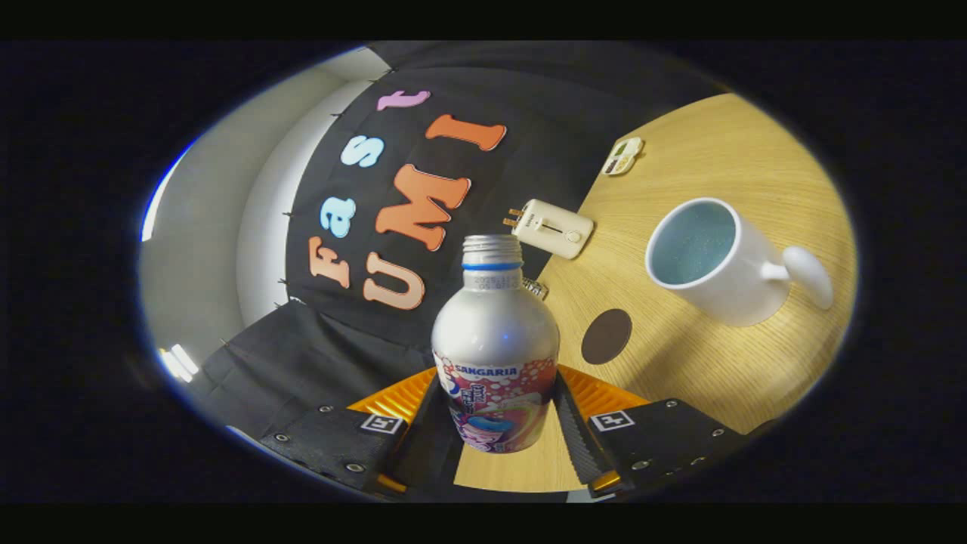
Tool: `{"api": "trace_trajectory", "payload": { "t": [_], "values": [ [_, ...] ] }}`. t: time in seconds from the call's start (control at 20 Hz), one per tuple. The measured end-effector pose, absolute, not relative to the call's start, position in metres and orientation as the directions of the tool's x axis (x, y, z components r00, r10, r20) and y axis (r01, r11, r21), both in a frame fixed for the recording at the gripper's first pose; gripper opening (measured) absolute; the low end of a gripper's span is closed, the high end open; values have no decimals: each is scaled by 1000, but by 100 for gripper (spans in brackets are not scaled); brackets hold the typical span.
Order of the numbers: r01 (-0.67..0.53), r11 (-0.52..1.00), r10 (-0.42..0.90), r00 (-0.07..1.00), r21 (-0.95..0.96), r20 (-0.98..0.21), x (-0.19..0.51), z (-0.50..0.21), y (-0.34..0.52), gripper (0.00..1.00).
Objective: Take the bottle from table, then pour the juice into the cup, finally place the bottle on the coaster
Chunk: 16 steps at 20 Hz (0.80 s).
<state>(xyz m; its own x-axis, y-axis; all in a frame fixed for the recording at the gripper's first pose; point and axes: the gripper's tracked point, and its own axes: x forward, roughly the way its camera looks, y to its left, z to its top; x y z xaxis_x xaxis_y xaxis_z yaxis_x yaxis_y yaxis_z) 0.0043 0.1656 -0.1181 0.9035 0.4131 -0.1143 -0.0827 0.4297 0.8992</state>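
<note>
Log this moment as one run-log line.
tool: shut on bottle | bottle: lifted, uncapped | cup: beyond, unfilled | coaster: bare

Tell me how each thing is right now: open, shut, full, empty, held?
bottle: cap off, held between the tongs, lifted and tilted
tongs: shut on the bottle, one finger each side
cup: on the table, looks empty inside
coaster: bare, flat on the table
</note>
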Motion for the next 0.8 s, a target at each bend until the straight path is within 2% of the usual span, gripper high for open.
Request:
{"api": "trace_trajectory", "payload": {
  "t": [0.8],
  "values": [
    [38, 77, 427, 901, 996, -68, 8, -107, 153, 74]
  ]
}}
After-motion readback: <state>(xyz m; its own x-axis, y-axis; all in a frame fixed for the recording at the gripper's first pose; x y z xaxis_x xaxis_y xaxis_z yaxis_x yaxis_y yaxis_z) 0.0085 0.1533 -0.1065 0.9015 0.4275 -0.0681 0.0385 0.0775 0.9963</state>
